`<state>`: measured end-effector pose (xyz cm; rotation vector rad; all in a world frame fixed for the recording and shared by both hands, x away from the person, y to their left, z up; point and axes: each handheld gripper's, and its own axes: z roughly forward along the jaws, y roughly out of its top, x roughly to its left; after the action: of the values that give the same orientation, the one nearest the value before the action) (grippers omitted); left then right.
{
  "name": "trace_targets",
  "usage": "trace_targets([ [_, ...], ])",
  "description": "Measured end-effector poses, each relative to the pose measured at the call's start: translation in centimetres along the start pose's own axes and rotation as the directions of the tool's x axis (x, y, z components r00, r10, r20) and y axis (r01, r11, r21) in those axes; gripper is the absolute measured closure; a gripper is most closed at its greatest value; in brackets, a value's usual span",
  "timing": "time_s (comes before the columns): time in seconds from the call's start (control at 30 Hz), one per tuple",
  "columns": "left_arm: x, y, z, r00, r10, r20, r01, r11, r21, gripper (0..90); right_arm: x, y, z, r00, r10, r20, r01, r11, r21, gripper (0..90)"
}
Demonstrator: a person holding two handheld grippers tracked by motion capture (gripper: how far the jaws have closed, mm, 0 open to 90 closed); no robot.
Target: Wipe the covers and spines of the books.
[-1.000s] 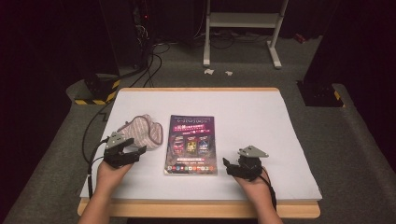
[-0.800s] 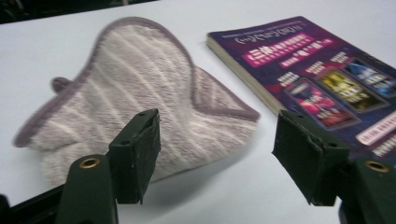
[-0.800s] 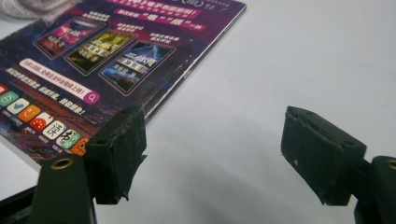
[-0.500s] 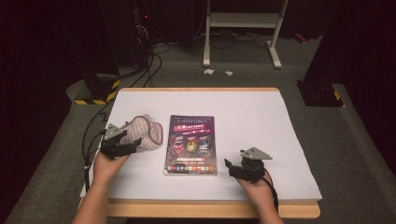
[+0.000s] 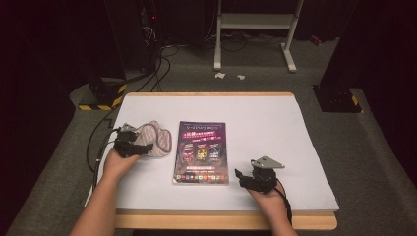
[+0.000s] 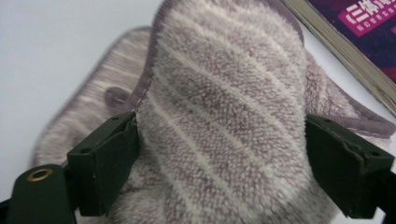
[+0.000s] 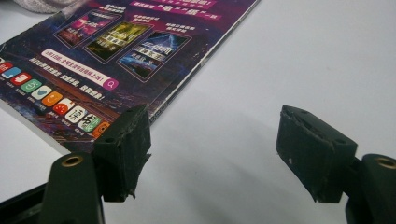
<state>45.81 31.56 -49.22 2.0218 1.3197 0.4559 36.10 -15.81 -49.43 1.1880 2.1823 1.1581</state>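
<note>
Our left gripper (image 6: 219, 154) has its jaws spread as wide as they go, having just been opening, and the fuzzy striped slipper (image 6: 224, 107) bulges between them; whether the pads are pressing on the pile or merely flanking it we cannot tell for sure, though they look to sit at its edges without biting. The slipper (image 5: 150, 139) lies on the white table (image 5: 295, 132) just left of the magazine (image 5: 201, 152). Our right gripper (image 7: 212, 154) rests with its jaws apart over bare table beside the magazine's lower corner, holding nothing. The risk we see: if we close on the soft top layer alone, the plush may compress and slide out, or we lift one slipper and drag the second one under it. A sideways pull could also nudge the magazine. The left gripper view shows the second slipper (image 6: 88, 107) lying beneath the first, which the high view blurs into one lump; the high view gives the overall layout.
</note>
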Motion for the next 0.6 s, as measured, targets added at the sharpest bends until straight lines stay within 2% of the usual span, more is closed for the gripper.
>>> trace_targets([
  [0.1,-0.2,-0.1,0.6,0.9998,0.013,-0.016,-0.013,0.9998,0.014,13.0,0.1,0.0,0.1,1.0,0.0,0.001,0.0,1.0,0.005,26.6],
  [0.17,-0.4,-0.1,0.6,0.9988,0.035,-0.035,-0.035,0.9992,0.021,16.7,0.1,-0.1,0.1,1.0,-0.002,0.002,0.002,1.0,0.005,26.7],
  [0.23,-0.5,-0.1,0.6,0.9988,0.036,-0.034,-0.035,0.9992,0.019,18.2,0.1,-0.1,0.1,1.0,-0.002,0.003,0.002,1.0,0.004,26.8],
  [0.37,-0.7,-0.2,0.3,0.9979,0.058,-0.03,-0.058,0.9983,0.009,31.8,0.1,-0.1,0.1,1.0,0.003,0.001,-0.003,1.0,0.006,27.0],
  [0.4,-0.9,-0.2,0.3,0.9976,0.064,-0.028,-0.064,0.998,0.007,31.8,0.1,-0.1,0.1,1.0,0.003,0.001,-0.003,1.0,0.006,27.0],
  [0.43,-1.1,-0.2,0.2,0.9969,0.072,-0.032,-0.072,0.9974,0.009,39.5,0.1,-0.2,0.1,1.0,0.005,0.001,-0.005,1.0,0.005,26.9],
  [0.6,-1.2,-0.1,0.2,0.9981,0.055,-0.029,-0.055,0.9985,0.006,49.4,0.1,-0.2,0.1,0.9999,0.016,-0.002,-0.016,1.0,0.005,27.2],
])
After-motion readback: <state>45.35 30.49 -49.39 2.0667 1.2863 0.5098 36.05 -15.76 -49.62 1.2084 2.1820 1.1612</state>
